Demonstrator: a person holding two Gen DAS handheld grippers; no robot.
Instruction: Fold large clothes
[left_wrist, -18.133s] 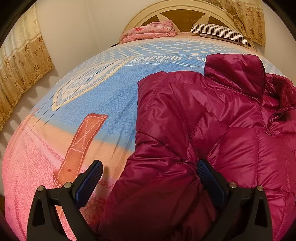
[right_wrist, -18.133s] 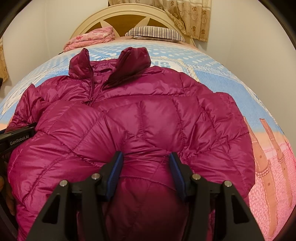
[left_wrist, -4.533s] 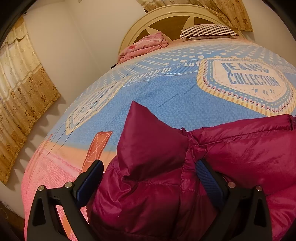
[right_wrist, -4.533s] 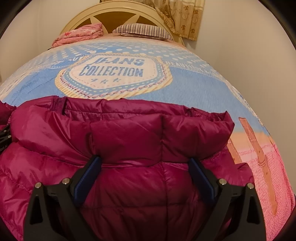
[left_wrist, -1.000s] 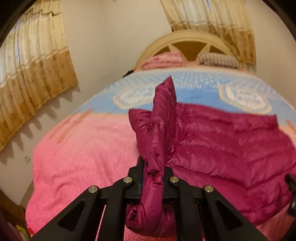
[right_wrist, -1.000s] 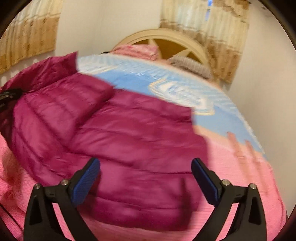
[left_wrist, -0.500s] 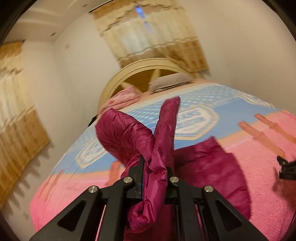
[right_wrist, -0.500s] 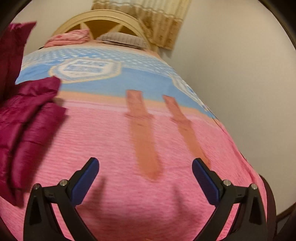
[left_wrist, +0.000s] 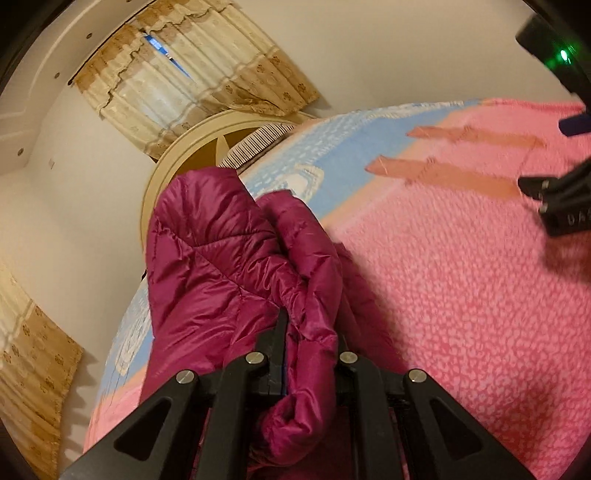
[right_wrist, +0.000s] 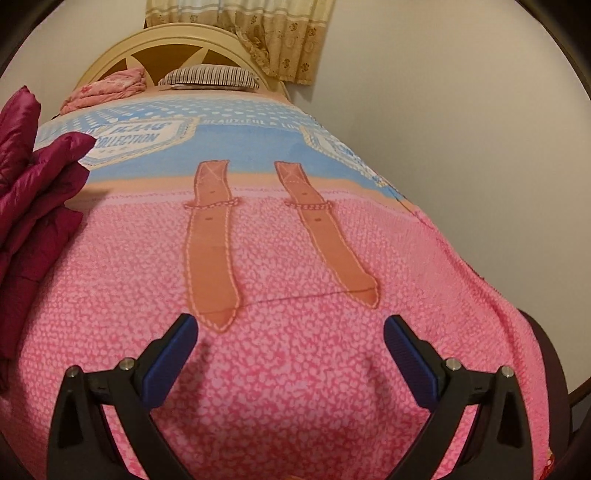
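Observation:
The magenta puffer jacket (left_wrist: 221, 273) hangs bunched and lifted off the bed. My left gripper (left_wrist: 310, 336) is shut on a fold of it, and the camera is tilted hard to one side. The jacket also shows at the left edge of the right wrist view (right_wrist: 33, 192), raised above the bedspread. My right gripper (right_wrist: 290, 334) is open and empty, low over the pink part of the bedspread (right_wrist: 295, 369), to the right of the jacket. It also shows at the right edge of the left wrist view (left_wrist: 561, 199).
The bed carries a pink and blue "Jeans Collection" bedspread with two brown strap prints (right_wrist: 328, 236). A striped pillow (right_wrist: 210, 77) and a pink folded blanket (right_wrist: 107, 88) lie by the cream headboard (right_wrist: 177, 40). Walls and curtains (right_wrist: 280, 40) stand close around the bed.
My left gripper has lifted the jacket higher and rolled further sideways. My right gripper stays open over the pink bedspread; the view has steadied and sharpened.

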